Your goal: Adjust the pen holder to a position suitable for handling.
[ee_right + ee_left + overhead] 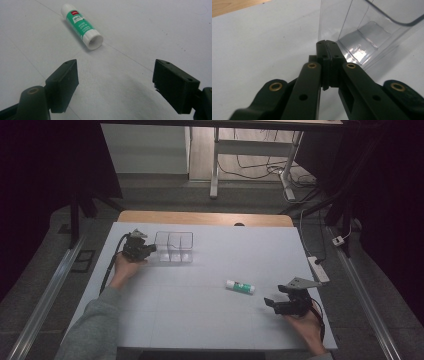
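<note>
Two grippers at rest on a white worktop (200,320)

Clear bin (173,247) near the far-left corner, beside the left gripper (141,248), jaws pressed together and holding nothing, probably steadying it. Right gripper (113,85), jaws spread, near the right edge, faces the glue stick (240,287) lying apart at centre-right, likely its target
</note>
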